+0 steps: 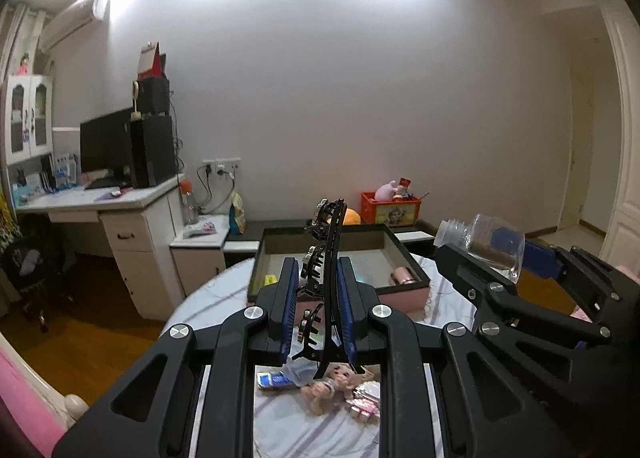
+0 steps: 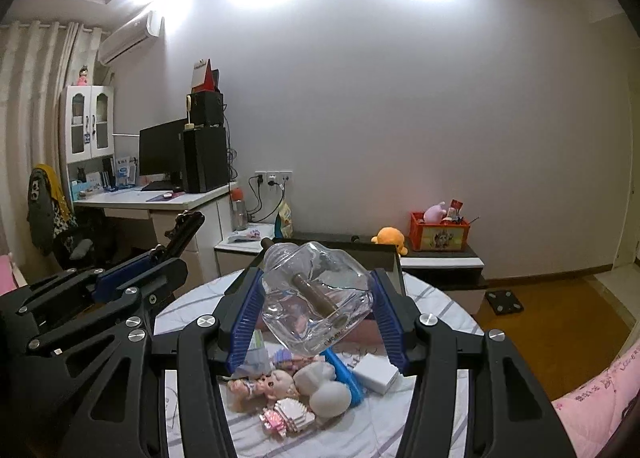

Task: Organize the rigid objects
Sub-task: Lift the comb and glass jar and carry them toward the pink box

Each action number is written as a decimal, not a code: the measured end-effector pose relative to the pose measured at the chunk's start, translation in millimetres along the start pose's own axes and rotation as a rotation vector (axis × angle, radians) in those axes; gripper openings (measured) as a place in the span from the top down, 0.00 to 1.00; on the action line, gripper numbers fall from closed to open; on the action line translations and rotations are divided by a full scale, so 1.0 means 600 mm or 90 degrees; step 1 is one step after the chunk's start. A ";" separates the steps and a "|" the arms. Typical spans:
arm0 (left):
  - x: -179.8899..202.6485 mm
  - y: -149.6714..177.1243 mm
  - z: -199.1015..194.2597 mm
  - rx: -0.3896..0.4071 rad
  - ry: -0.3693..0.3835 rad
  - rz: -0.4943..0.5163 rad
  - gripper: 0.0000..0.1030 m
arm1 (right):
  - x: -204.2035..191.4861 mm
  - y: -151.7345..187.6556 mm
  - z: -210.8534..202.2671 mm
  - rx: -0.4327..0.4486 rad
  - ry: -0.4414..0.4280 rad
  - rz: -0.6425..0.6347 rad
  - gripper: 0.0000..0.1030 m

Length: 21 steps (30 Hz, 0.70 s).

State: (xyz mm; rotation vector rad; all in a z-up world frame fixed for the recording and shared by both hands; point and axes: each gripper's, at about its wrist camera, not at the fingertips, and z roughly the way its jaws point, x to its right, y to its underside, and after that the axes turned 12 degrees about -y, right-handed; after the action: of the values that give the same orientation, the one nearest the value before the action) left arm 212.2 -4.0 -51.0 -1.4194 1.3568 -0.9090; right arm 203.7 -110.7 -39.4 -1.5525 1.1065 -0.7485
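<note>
My left gripper (image 1: 318, 294) is shut on a long black hair clip (image 1: 330, 258) that stands upright between its blue pads, raised above the round table (image 1: 208, 302). My right gripper (image 2: 316, 298) is shut on a clear glass bottle (image 2: 316, 298) with a brown tube inside, held tilted above the table; it also shows in the left wrist view (image 1: 486, 246). An open dark-rimmed box (image 1: 404, 258) with pink sides sits on the table beyond both grippers and holds a few small items.
On the striped tablecloth below lie a small doll (image 2: 272, 382), a pink block figure (image 2: 286, 414), a white rounded object (image 2: 326, 390), a blue brush (image 2: 344, 374), a white box (image 2: 378, 374) and a card (image 1: 274, 380). A desk (image 1: 100, 201) stands left, low cabinets behind.
</note>
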 end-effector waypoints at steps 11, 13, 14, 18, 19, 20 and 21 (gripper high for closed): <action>0.011 -0.019 0.041 0.004 -0.012 0.024 0.81 | 0.017 -0.014 0.041 -0.005 0.002 -0.001 0.46; 0.015 -0.023 0.066 -0.008 -0.016 0.023 0.81 | 0.022 -0.015 0.055 -0.010 0.004 0.003 0.46; 0.017 -0.026 0.077 -0.013 -0.017 0.023 0.81 | 0.026 -0.015 0.064 -0.014 0.006 0.004 0.46; 0.032 -0.036 0.139 -0.032 -0.019 0.042 0.81 | 0.049 -0.021 0.119 -0.042 0.010 0.002 0.46; 0.034 -0.041 0.163 -0.044 -0.015 0.045 0.81 | 0.055 -0.023 0.134 -0.051 0.013 -0.001 0.46; 0.036 -0.044 0.185 -0.057 -0.008 0.043 0.81 | 0.059 -0.026 0.145 -0.057 0.017 -0.001 0.46; 0.040 -0.047 0.207 -0.068 -0.003 0.042 0.81 | 0.066 -0.030 0.162 -0.064 0.023 0.000 0.46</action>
State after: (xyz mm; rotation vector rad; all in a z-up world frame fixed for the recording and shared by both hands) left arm 341.1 -12.5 -61.6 -1.4468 1.4593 -0.7999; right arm 309.8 -109.2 -51.0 -1.6283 1.1860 -0.7325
